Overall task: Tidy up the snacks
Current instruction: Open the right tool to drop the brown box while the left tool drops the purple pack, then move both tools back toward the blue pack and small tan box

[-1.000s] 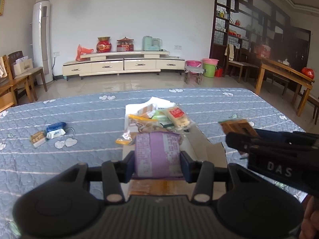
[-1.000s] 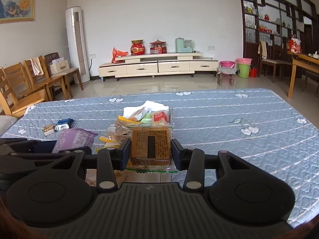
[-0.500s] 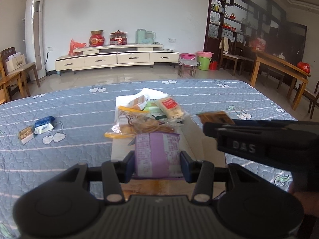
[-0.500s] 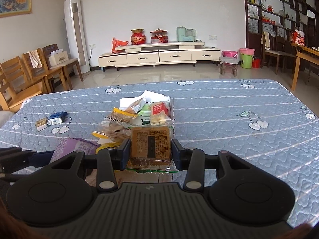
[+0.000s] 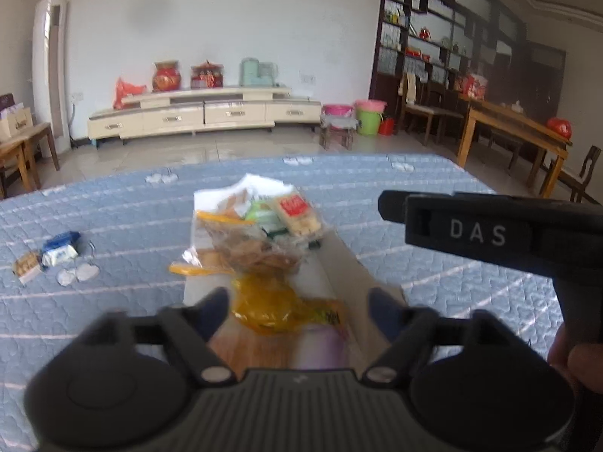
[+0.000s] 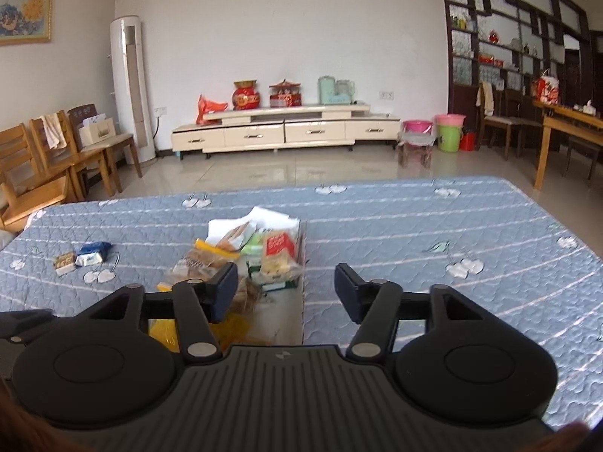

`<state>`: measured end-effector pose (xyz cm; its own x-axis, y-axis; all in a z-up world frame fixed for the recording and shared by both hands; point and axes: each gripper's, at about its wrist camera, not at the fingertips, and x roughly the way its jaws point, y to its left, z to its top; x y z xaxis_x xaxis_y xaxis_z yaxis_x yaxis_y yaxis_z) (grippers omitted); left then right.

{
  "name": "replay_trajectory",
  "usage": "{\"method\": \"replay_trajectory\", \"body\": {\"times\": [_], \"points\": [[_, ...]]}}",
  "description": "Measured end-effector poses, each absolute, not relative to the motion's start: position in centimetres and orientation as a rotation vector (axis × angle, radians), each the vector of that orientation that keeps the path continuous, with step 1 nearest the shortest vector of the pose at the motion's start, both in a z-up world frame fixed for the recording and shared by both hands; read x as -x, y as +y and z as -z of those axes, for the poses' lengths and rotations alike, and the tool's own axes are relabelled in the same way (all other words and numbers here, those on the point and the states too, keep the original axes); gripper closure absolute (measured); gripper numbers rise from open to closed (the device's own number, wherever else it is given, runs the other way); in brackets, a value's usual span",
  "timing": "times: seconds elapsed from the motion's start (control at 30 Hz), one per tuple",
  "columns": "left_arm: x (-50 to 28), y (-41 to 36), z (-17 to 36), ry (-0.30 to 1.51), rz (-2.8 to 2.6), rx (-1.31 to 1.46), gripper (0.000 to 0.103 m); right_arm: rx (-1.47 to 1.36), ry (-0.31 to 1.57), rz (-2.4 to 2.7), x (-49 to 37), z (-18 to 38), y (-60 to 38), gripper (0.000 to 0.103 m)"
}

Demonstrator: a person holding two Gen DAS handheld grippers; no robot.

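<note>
A cardboard box [image 5: 341, 263] [image 6: 301, 248] on the blue quilt holds a heap of snack packets, with a red-label cracker packet [image 5: 297, 214] [image 6: 277, 254] at the back. My left gripper [image 5: 297, 316] hovers over the box's near end with its jaws opening. The purple packet [image 5: 324, 350] lies blurred below them beside a yellow packet [image 5: 279, 305], touched by neither pad. My right gripper [image 6: 286, 293] is also opening over the box's right side, with nothing between its fingers. The brown packet is out of sight.
Two small loose packets [image 5: 56, 254] [image 6: 84, 258] lie on the quilt [image 6: 433, 233] to the left of the box. The right gripper's side [image 5: 490, 233] crosses the left wrist view at the right. Chairs, a low cabinet and a wooden table stand beyond the quilt.
Both grippers have opened. The purple packet has dropped from the left jaws into the box, and the brown packet has left the right jaws.
</note>
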<state>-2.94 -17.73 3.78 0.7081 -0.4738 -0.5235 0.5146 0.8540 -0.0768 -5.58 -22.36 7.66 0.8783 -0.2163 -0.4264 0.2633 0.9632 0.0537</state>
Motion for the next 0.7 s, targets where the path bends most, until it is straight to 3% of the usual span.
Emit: {"method": "replay_trajectory", "body": {"times": [0.27,0.7], "points": [[2.4,-14.8,-5.3,0.543,0.441,-0.063,0.018,-0.093,0.403,0.25,5.5,-8.6,-20.7,0.0],[0.4,-6.3,-5.8,0.553,0.218,-0.004,0.016,-0.055,0.431,0.118,2.5,-8.4,-15.7,0.0]]}}
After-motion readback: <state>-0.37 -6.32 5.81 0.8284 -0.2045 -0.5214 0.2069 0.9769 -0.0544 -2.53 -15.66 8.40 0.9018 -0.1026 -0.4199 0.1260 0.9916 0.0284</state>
